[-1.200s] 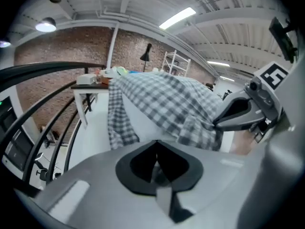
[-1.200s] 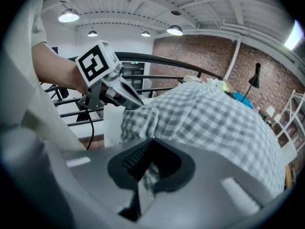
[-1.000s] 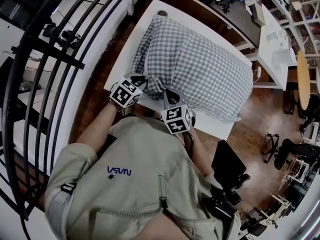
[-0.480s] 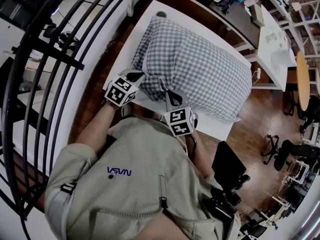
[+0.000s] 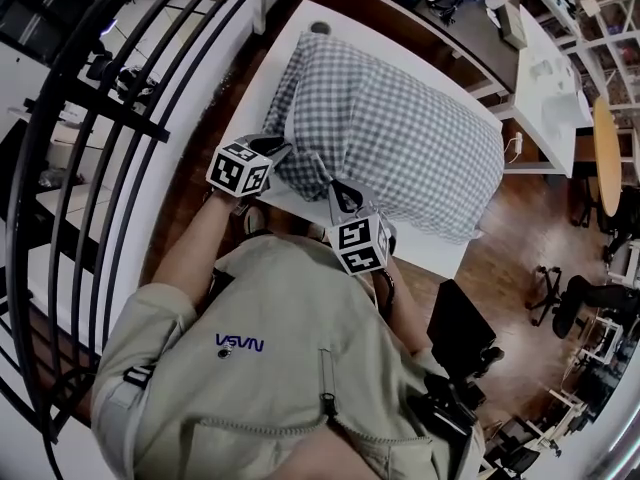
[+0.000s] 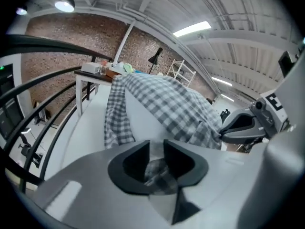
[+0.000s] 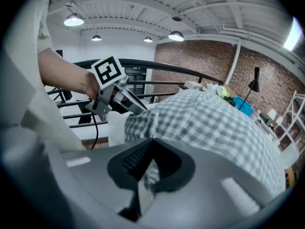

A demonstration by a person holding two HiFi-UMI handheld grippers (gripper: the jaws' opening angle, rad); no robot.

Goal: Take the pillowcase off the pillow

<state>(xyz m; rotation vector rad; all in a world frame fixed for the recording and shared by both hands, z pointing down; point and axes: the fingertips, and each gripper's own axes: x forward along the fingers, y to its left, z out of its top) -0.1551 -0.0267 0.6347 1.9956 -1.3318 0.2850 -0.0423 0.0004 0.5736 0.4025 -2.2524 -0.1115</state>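
The checked pillowcase [image 5: 400, 138] lies w/ its pillow inside (the pillow itself doesn't show) across most of the white tabletop [image 5: 265, 93]. It runs from the far left corner toward the near right corner, and its bunched end sits at the near edge, where the person in a beige jacket [image 5: 270, 348] stands. The right gripper [image 5: 336, 186] is at that near edge, approx. halfway along. Its jaws are clenched together on a pinch of the checked cloth; in the right gripper view the two jaws meet w/ no gap and a fold of pillowcase hangs from btwn them. The left gripper [image 5: 282, 150] is over the near left part of the tabletop, just beside the pillowcase's left flank and a little apart from the right gripper. Its jaws have just been opening and now stand slightly apart. In the left gripper view a strip of checked cloth lies in the narrow gap btwn them, but the pads look loosened around it, not squeezing it. In that same view a loose flap of the pillowcase hangs down on the left of the bulk, w/ white showing beside it (bare tabletop or inner pillow, can't tell which). Both grippers point down at a slant toward the bunched end.
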